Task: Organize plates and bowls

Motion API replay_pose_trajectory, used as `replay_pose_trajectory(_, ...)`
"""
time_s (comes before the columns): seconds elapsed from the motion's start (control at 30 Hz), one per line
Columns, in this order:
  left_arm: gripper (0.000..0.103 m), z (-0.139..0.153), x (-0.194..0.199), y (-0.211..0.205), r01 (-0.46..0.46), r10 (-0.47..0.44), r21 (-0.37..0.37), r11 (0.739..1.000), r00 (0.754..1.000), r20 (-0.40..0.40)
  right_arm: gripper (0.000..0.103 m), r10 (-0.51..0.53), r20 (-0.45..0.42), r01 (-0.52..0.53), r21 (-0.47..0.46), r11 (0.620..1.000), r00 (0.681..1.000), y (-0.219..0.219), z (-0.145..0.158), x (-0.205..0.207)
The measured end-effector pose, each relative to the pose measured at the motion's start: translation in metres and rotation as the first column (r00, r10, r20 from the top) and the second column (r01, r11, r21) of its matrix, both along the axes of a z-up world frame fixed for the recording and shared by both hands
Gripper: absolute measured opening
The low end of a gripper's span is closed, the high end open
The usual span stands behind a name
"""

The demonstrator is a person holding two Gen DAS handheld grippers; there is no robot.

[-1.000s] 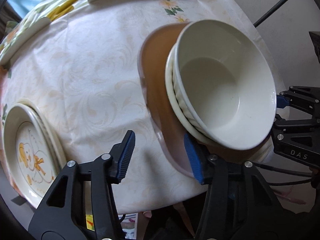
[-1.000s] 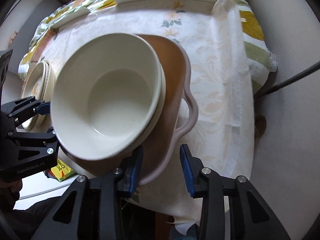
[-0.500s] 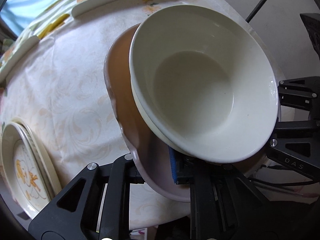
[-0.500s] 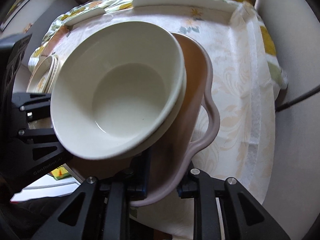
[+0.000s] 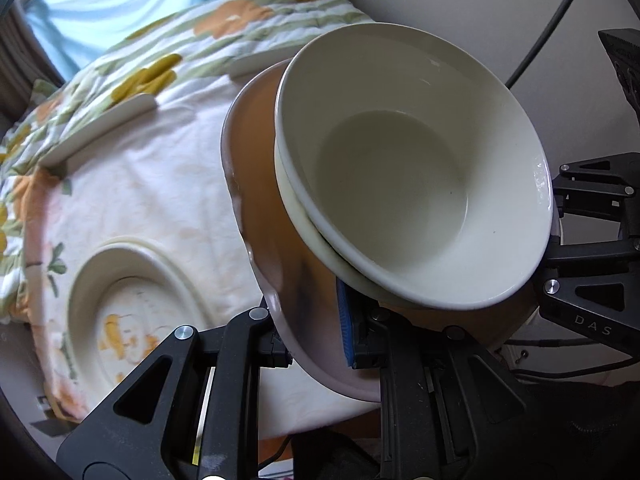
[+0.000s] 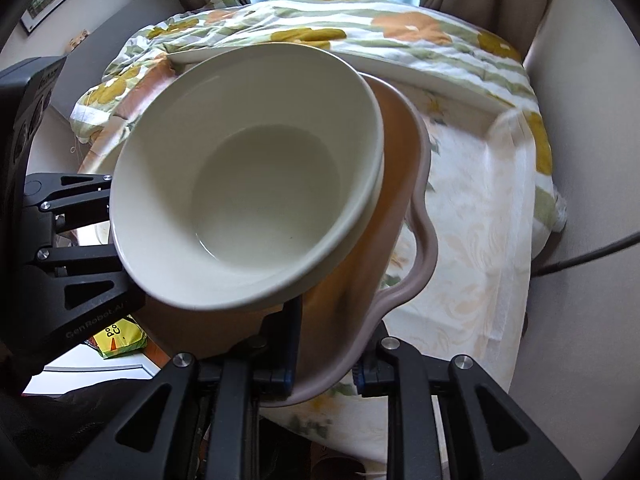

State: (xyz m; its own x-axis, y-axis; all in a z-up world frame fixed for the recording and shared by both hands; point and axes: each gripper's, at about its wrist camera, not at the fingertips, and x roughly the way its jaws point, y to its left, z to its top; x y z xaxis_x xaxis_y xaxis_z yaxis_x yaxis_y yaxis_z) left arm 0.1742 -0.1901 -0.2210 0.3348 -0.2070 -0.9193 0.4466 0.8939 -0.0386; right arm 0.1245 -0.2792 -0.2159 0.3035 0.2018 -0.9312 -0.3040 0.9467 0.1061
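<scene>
You have two stacked cream bowls [image 5: 404, 184], one brown dish [image 5: 264, 208], one patterned plate [image 5: 132, 312], two grippers

The left gripper [image 5: 316, 334] and right gripper [image 6: 326, 354] each have their fingers clamped on opposite edges of the tray [image 6: 420, 248], one finger above its rim and one below, both grippers tilted upward, facing one another.

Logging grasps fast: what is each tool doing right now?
Left tool: closed on the brown tray rim.
Right tool: closed on the same tray's rim.
</scene>
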Motion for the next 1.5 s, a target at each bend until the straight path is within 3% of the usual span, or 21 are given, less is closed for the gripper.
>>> replay_pose_trajectory(0.23,0.014,0.017,-0.006,0.095,-0.018,0.018,0.028,0.999,1.0,0.011,0.019,0.012,0.007,-0.013,0.029,1.0,1.0,0.09,0.013,0.0)
replay_pose_trajectory(0.47,0.014,-0.003,-0.006,0.18,-0.031,0.032,0.056,0.998,0.999,-0.025,0.019,0.023,-0.024,-0.021,0.07,0.997,0.999,0.169,-0.005,0.0)
replay_pose_trajectory(0.63,0.014,-0.02,-0.004,0.213,-0.038,0.04,0.054,0.998,0.998,-0.04,0.019,0.019,-0.037,-0.017,0.064,0.998,0.999,0.205,-0.02,0.003)
replay_pose_trajectory(1.23,0.013,-0.048,0.008,0.218,-0.006,0.007,0.02,1.0,0.999,-0.046,0.019,-0.033,-0.02,0.033,0.002,0.999,0.999,0.217,-0.043,0.007)
replay_pose_trajectory(1.5,0.013,-0.049,0.011,0.215,0.016,-0.012,0.058,0.998,0.997,-0.079,0.02,-0.054,-0.042,0.054,0.012,0.998,0.998,0.215,-0.044,0.008)
